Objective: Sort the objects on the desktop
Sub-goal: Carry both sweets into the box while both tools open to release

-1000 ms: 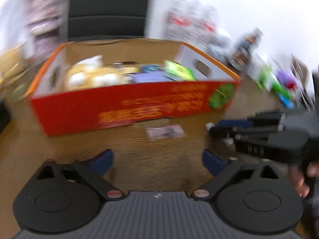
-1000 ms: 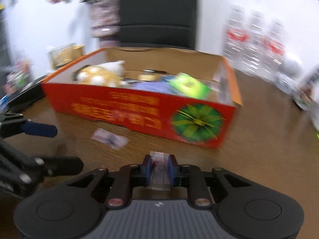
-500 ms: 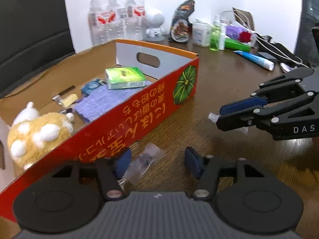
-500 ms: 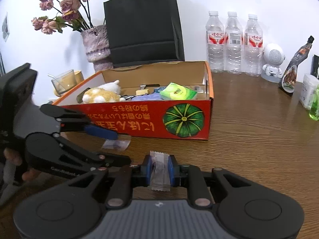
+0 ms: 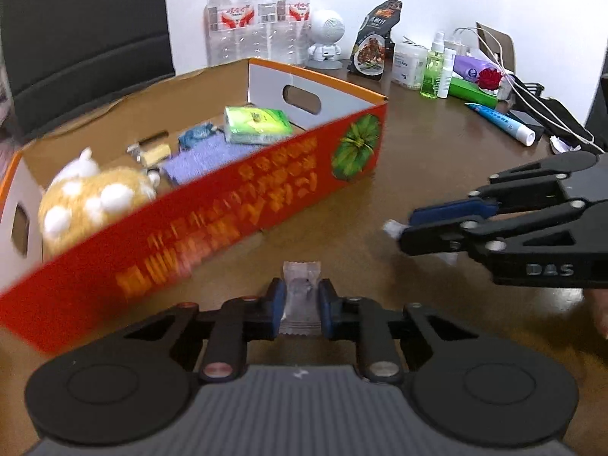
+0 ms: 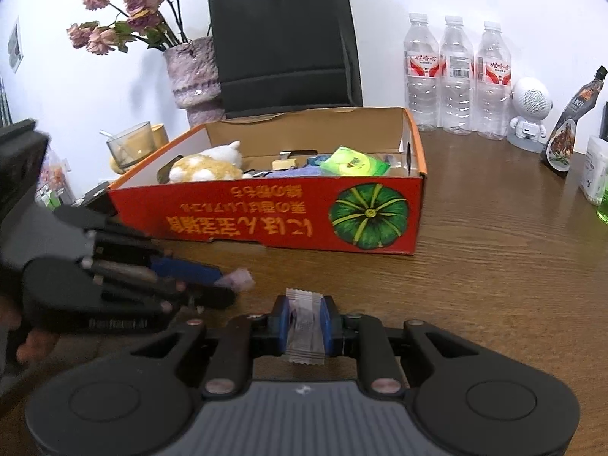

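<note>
A red cardboard box (image 5: 228,205) with a pumpkin picture stands on the wooden desk; it also shows in the right wrist view (image 6: 288,216). It holds a plush toy (image 5: 91,197), a green tissue pack (image 5: 256,124) and a purple cloth (image 5: 205,155). My left gripper (image 5: 301,306) is shut on a clear sachet (image 5: 302,296) just in front of the box. My right gripper (image 6: 305,328) is shut on another clear sachet (image 6: 306,323); it shows from the side in the left wrist view (image 5: 448,224), right of the box.
Three water bottles (image 6: 454,76), a white speaker figure (image 6: 530,114) and a sauce pouch (image 6: 570,125) stand at the back. A vase of dried flowers (image 6: 190,72), a black bag (image 6: 281,38) and a glass (image 6: 131,146) stand behind the box. Toiletries and cables (image 5: 475,79) lie far right.
My left gripper has closed on the clear sachet that lay on the desk in front of the box. My right gripper still holds its sachet.
</note>
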Motion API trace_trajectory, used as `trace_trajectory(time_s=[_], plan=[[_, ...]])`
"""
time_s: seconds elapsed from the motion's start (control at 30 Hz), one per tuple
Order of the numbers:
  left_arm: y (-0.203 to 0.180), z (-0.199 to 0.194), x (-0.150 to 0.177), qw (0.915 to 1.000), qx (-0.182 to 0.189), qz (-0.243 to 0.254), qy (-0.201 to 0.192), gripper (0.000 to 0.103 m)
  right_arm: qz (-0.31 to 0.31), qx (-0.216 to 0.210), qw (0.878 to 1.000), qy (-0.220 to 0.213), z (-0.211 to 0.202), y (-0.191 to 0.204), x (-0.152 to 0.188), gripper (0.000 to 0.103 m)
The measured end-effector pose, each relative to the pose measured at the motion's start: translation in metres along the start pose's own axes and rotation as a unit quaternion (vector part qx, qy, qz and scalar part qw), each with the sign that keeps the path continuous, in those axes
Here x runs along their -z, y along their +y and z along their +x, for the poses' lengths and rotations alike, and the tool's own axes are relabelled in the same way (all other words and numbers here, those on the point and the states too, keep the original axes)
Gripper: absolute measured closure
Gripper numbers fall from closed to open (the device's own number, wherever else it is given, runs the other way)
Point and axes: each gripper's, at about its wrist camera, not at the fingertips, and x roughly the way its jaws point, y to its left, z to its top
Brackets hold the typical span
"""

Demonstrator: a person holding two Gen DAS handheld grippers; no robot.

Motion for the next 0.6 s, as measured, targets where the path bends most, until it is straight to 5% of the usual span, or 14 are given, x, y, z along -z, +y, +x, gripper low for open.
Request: trace_trajectory(time_s=[0.1,0.27,0.47,0.6], plan=[[-0.02,-0.017,0.014,0.9997,-0.019,-0.017,-0.005,0.085,-0.003,-0.002,1.0,0.001,-0.01,0.011,0.004,0.087],[-0.028,-0.069,0.016,0.9962,-0.032,-0.041,-0.07,0.086,-0.02,-0.006,1.0,-0.013,-0.034,0.032,0.008,0.087],[0.011,-0.133,-0.035,0.9838,-0.064,-0.086,-0.144,0.086,-0.036,0.001,0.996,-0.076,-0.076,0.047,-0.025,0.087],[0.063,-0.126,-0.088,0.9802,-0.08,-0.127,-0.129,0.086,-0.04,0.008,0.994,-0.104,-0.082,0.043,-0.085,0.087]])
